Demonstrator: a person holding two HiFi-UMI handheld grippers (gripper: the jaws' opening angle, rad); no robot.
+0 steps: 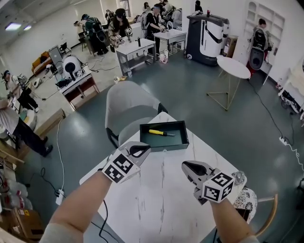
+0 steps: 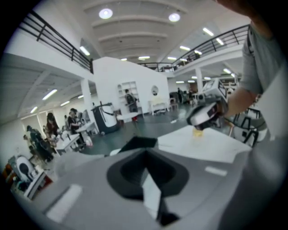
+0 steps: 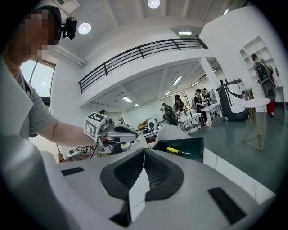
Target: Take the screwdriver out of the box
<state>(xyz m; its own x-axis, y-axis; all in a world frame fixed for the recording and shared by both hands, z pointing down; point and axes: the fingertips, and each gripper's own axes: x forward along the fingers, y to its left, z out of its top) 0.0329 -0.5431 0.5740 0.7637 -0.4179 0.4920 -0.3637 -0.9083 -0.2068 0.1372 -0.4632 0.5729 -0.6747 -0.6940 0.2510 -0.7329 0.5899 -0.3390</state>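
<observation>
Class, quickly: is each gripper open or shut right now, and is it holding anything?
Left gripper: shut, holding nothing.
Right gripper: shut, holding nothing.

You are working in a large open robotics lab, more a workshop hall than an office. In front of you the grey floor (image 1: 228, 128) spreads wide, and a cable (image 1: 58, 154) runs over it. Several people (image 1: 118, 23) stand at white workbenches (image 1: 135, 50) loaded with equipment. A tall black and white machine (image 1: 207, 35) stands near a round table (image 1: 233, 67) and wall shelves (image 1: 266, 19). Above, a railed balcony (image 3: 139, 51) runs under round ceiling lights (image 2: 105, 13).
</observation>
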